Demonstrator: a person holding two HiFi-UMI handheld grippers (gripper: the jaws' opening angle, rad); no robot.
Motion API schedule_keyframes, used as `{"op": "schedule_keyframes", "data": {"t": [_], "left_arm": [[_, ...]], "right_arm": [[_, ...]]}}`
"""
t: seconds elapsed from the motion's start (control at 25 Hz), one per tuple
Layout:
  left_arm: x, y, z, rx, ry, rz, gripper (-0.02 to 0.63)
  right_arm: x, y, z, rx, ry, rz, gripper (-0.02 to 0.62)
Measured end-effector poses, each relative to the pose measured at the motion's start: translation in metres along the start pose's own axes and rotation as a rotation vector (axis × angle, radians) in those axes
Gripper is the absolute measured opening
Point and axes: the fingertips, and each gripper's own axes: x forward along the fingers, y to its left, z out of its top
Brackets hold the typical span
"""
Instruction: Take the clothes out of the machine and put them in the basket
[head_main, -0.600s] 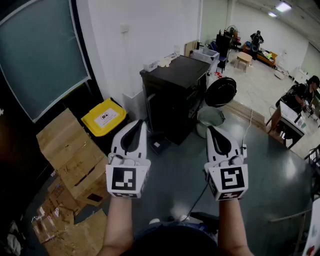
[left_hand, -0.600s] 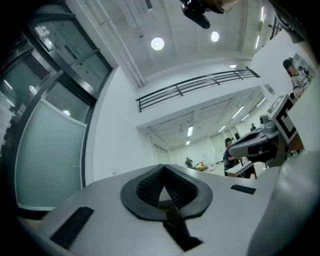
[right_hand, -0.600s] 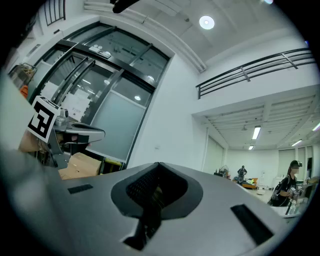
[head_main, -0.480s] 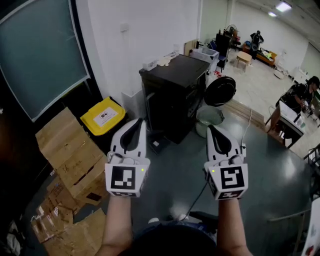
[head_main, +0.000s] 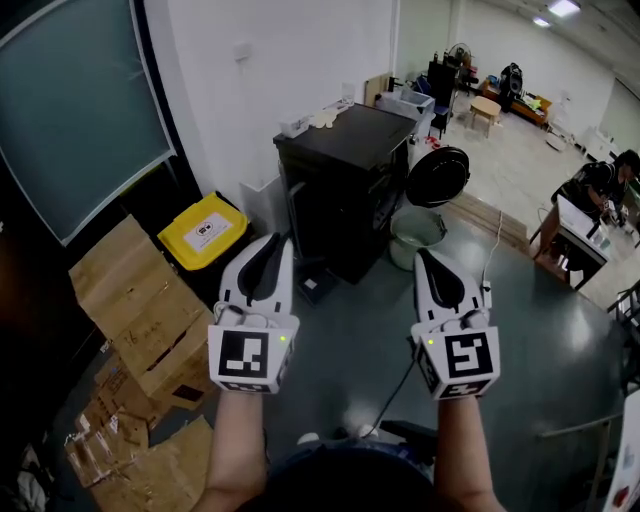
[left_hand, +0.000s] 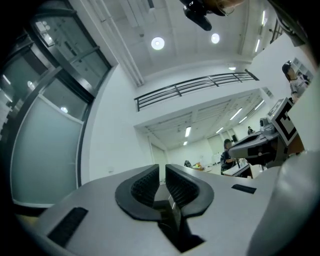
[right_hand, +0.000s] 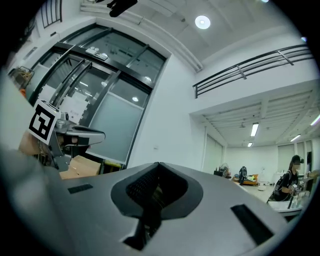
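Observation:
The black washing machine (head_main: 345, 185) stands against the white wall ahead. Its round door (head_main: 438, 178) hangs open on its right side. A pale round basket (head_main: 418, 230) sits on the floor below the door. No clothes are visible from here. My left gripper (head_main: 282, 242) is held in the air in front of the machine's lower left and is shut on nothing. At the same height my right gripper (head_main: 421, 255) is also shut and empty, just short of the basket. In the gripper views the left gripper (left_hand: 162, 170) and the right gripper (right_hand: 157, 165) point at the wall and ceiling.
A yellow bin (head_main: 205, 232) stands left of the machine, with cardboard boxes (head_main: 140, 305) stacked further left. A cable (head_main: 400, 385) runs across the grey floor. A person sits at a desk (head_main: 585, 225) far right. Small items lie on the machine's top.
Both grippers stay shut and side by side in the same place. The head view has shifted slightly, so the machine sits a little higher in the picture.

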Motion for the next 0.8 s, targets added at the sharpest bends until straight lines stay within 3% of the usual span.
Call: {"op": "schedule_keyframes", "data": {"t": [0.04,0.08,0.12,0.16,0.2,0.24,0.32,0.68,0.8], "left_arm": [[0.002,-0.003,-0.002,-0.021,0.008,-0.018,0.041],[0.005,-0.007,-0.004,-0.044,0.017,-0.043,0.200],[0.008,-0.011,-0.005,-0.063,0.024,-0.061,0.377],[0.011,-0.014,-0.007,-0.072,0.030,-0.063,0.482],[0.014,-0.015,-0.008,-0.072,0.035,-0.053,0.511],[0.017,-0.017,-0.010,-0.071,0.040,-0.045,0.541],[0.022,-0.023,-0.013,-0.079,0.052,-0.042,0.565],[0.046,-0.063,-0.022,-0.068,0.074,0.022,0.568],[0.056,-0.081,-0.022,-0.086,0.086,0.043,0.568]], "right_arm": [[0.001,0.000,-0.002,0.013,-0.001,0.008,0.000],[0.002,0.001,-0.003,0.023,-0.001,0.026,0.005],[0.003,0.002,-0.005,0.033,0.000,0.053,0.113],[0.005,0.004,-0.007,0.048,0.002,0.079,0.278],[0.006,0.005,-0.010,0.067,0.007,0.097,0.452],[0.007,0.005,-0.012,0.080,0.015,0.108,0.513],[0.005,0.004,-0.020,0.078,0.031,0.129,0.558],[-0.018,-0.060,-0.044,-0.019,0.069,0.066,0.555],[-0.027,-0.092,-0.050,-0.007,0.073,0.041,0.555]]}}
